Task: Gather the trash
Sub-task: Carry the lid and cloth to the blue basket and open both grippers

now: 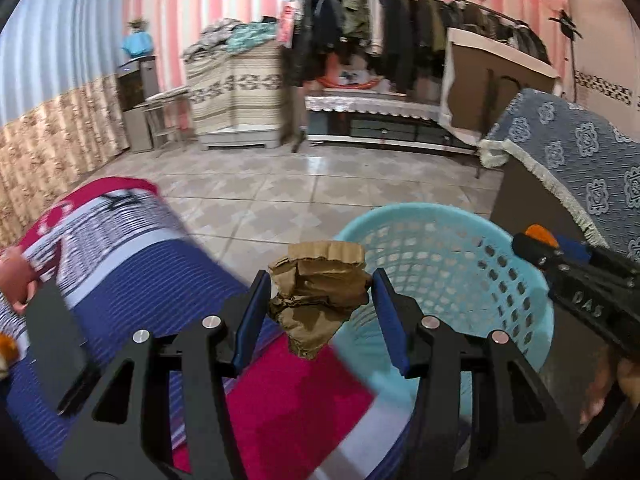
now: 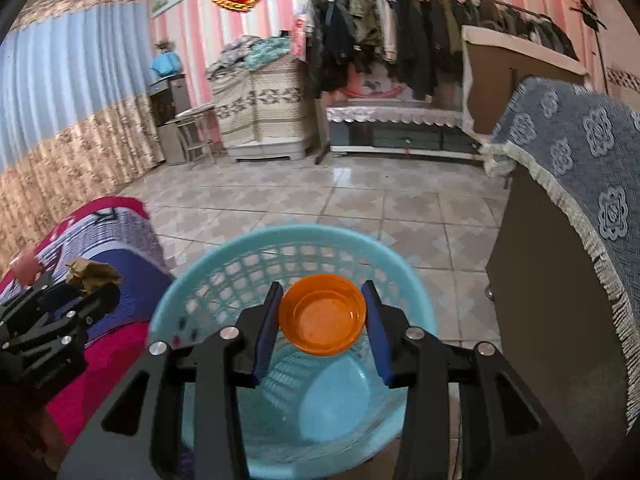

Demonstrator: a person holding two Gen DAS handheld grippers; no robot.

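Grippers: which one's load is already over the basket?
The right gripper, holding the orange lid above the blue basket. The left gripper's crumpled brown paper is beside the rim.

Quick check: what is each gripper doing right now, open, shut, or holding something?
Left gripper: shut on the crumpled brown paper, beside the blue basket.
Right gripper: shut on the orange plastic lid, over the basket.

Two hand-held grippers counted: left hand-held gripper (image 1: 320, 300), right hand-held gripper (image 2: 322, 316). One crumpled brown paper (image 1: 318, 296). One orange lid (image 2: 322, 314). One blue plastic basket (image 2: 192, 304). One bed (image 1: 132, 280).
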